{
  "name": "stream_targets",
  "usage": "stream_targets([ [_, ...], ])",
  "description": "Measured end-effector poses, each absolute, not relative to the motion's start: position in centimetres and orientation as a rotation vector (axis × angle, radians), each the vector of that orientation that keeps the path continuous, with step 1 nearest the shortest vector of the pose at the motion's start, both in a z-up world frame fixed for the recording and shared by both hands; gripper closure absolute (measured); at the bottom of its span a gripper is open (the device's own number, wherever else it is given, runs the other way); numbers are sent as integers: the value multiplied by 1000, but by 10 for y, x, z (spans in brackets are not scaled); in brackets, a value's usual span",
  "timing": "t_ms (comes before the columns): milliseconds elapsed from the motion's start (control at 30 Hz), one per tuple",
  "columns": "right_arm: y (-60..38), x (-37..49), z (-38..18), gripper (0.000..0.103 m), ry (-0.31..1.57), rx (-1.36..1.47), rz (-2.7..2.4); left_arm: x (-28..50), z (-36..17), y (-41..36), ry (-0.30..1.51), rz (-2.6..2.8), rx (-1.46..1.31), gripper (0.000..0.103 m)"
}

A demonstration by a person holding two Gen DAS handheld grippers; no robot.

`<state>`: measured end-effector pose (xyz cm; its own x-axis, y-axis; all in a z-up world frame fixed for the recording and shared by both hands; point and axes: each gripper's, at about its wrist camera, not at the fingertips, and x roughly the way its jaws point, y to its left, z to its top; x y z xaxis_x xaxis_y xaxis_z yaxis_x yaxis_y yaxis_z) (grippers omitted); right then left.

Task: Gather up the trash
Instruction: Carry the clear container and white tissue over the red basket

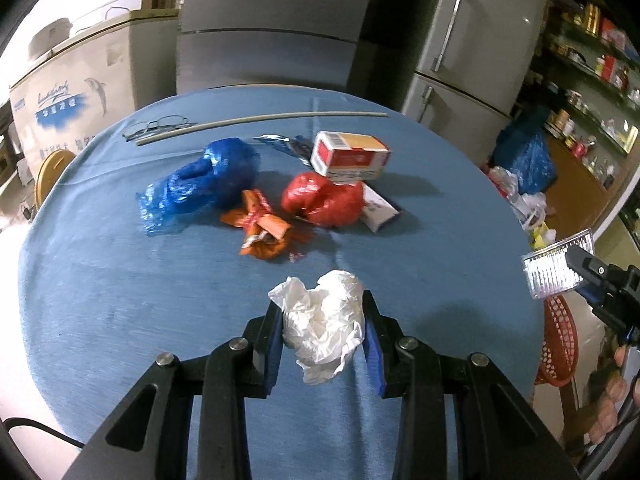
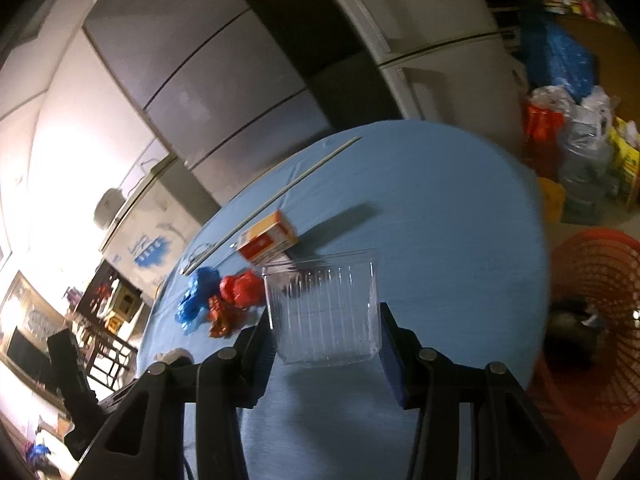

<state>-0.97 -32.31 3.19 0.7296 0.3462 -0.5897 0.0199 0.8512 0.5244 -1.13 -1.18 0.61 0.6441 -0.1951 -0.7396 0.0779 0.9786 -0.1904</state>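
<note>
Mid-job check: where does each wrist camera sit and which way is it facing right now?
Left wrist: on the left gripper, looking down across the blue table; its fingers clamp a crumpled white tissue; the person's hand shows.
Right wrist: on the right gripper, tilted, facing table and red basket; its fingers grip a clear plastic container.
Shared: red-and-white box.

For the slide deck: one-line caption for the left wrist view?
Left hand-held gripper shut on crumpled white tissue above blue tablecloth; bags, wrappers and carton remain.
</note>
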Motion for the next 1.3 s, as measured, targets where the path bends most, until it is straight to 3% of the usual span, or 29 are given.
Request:
stream_targets([
  [1300,-507,-102,5,54,658,703,-244,-17,21,-135,852,-392,28,67],
])
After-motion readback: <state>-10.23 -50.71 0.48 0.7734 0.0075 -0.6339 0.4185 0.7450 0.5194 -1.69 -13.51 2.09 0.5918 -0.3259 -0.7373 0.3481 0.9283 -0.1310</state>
